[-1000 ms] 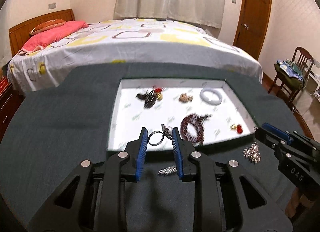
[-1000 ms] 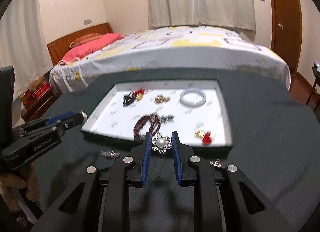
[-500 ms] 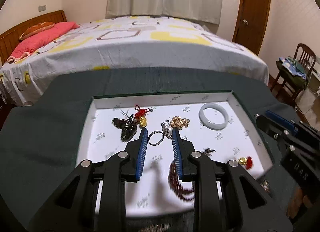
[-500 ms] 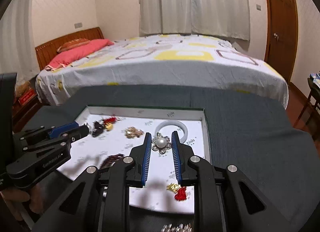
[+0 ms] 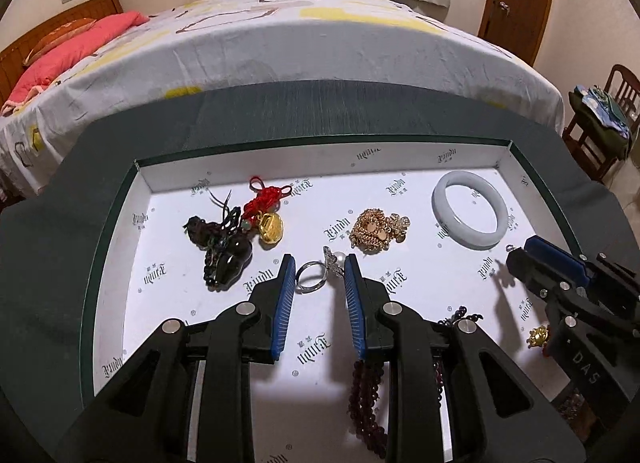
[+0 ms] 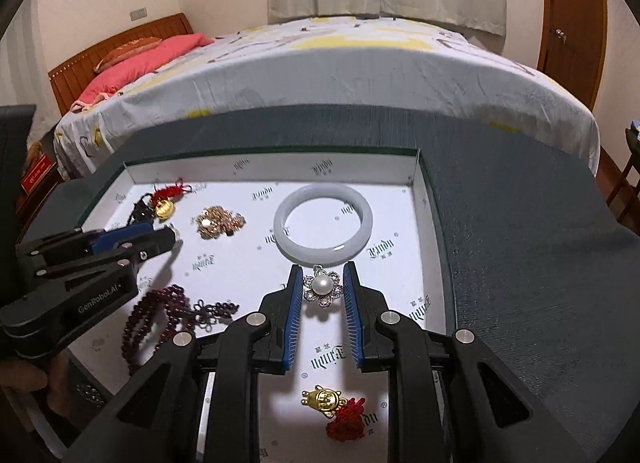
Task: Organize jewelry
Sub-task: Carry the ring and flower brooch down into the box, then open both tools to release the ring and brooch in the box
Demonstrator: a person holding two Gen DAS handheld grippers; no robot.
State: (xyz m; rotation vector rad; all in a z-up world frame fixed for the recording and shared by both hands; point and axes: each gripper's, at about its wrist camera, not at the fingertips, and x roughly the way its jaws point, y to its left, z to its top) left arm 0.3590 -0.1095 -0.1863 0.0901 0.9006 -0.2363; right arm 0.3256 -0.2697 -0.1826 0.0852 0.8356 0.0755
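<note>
My left gripper (image 5: 319,275) is shut on a silver pearl ring (image 5: 311,281) and holds it just above the white tray floor (image 5: 168,295). My right gripper (image 6: 322,283) is shut on a pearl flower brooch (image 6: 322,288), low over the tray floor (image 6: 404,223), just in front of the pale jade bangle (image 6: 324,225). In the tray lie a black pendant with a red knot and gold charm (image 5: 236,231), a gold chain cluster (image 5: 376,229), dark red beads (image 6: 160,311) and a gold charm on red cord (image 6: 332,407).
The tray sits on a dark green cloth (image 6: 520,243). Its walls (image 5: 320,155) rise around the jewelry. A bed (image 5: 300,47) stands behind the table. A chair with clothes (image 5: 600,111) is at the right. The right gripper body (image 5: 572,303) shows in the left wrist view.
Both grippers moved forward and down over the tray, each still holding its piece. The ring and the brooch now hang close to the tray floor.
</note>
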